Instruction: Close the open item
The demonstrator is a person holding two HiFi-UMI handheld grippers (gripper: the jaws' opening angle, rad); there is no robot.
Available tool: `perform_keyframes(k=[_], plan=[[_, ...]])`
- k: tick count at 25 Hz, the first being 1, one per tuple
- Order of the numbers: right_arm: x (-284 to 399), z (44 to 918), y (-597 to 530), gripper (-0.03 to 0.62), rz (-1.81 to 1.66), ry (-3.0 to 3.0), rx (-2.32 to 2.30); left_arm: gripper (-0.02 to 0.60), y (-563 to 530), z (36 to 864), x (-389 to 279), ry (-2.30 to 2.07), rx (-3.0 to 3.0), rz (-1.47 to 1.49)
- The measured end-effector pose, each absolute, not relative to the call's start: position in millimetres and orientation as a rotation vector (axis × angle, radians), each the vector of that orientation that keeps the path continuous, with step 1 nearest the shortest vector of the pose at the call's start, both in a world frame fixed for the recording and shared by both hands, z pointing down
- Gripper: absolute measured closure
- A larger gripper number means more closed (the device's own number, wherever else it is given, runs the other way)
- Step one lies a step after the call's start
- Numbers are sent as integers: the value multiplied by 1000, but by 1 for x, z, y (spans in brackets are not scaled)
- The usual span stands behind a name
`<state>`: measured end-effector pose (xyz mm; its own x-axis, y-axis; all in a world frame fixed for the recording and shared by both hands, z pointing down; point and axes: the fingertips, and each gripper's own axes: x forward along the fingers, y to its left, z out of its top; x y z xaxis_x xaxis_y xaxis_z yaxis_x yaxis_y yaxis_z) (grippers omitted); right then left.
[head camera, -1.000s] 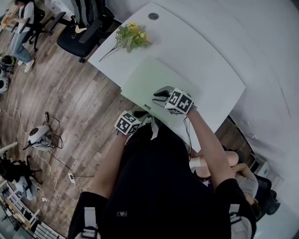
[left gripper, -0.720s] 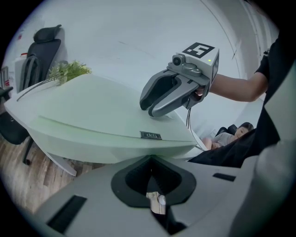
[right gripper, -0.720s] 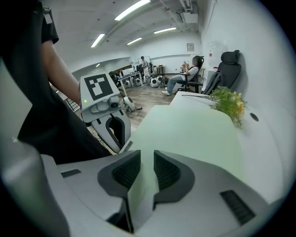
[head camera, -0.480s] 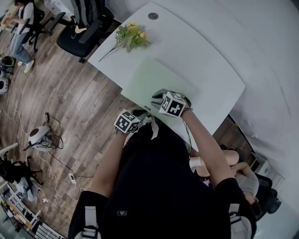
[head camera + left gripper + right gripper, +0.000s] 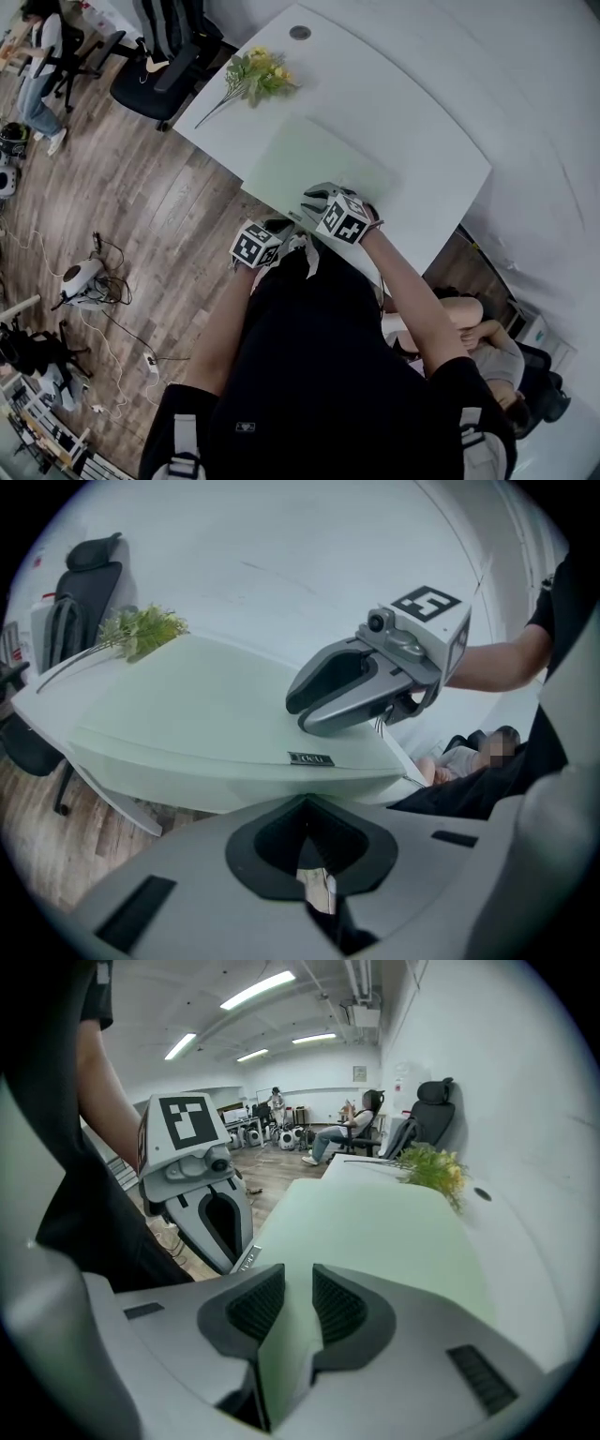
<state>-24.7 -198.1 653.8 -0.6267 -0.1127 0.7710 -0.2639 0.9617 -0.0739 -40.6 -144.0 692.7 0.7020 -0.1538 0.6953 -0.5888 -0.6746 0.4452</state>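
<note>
A pale green folder (image 5: 314, 164) lies flat on the white table (image 5: 412, 122), its labelled edge (image 5: 309, 758) toward me. My right gripper (image 5: 311, 201) is at the folder's near edge. In the right gripper view the folder's thin green cover (image 5: 375, 1232) runs between the pads (image 5: 255, 1305) and my right gripper (image 5: 298, 1302) is shut on it. In the left gripper view the right gripper (image 5: 305, 705) rests low on the cover near that corner. My left gripper (image 5: 281, 231) hangs just off the table's front edge, below the folder; its jaws meet with nothing seen between them (image 5: 305, 846).
A bunch of yellow flowers with green stems (image 5: 258, 75) lies at the table's far left corner, by a round cable hole (image 5: 300, 33). Black office chairs (image 5: 155, 66) stand beyond it on the wood floor. People sit farther back and at my right.
My right gripper has slid a little left and toward me along the folder's near edge, its marker cube turning. The left gripper has stayed where it was.
</note>
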Motion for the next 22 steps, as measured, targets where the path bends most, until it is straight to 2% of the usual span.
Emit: perform_keyframes(k=[13,18,22], plan=[[-8,637,-219,494,169,-2345,431,575,-177,675,-36,-578,2296,770],[10,625,-215,508,248,-2416,536,575,-191,635,-48,-732,2321,503],[25,615,-212,511,317,-2440,634,575,-193,616,-57,-752,2344,453]])
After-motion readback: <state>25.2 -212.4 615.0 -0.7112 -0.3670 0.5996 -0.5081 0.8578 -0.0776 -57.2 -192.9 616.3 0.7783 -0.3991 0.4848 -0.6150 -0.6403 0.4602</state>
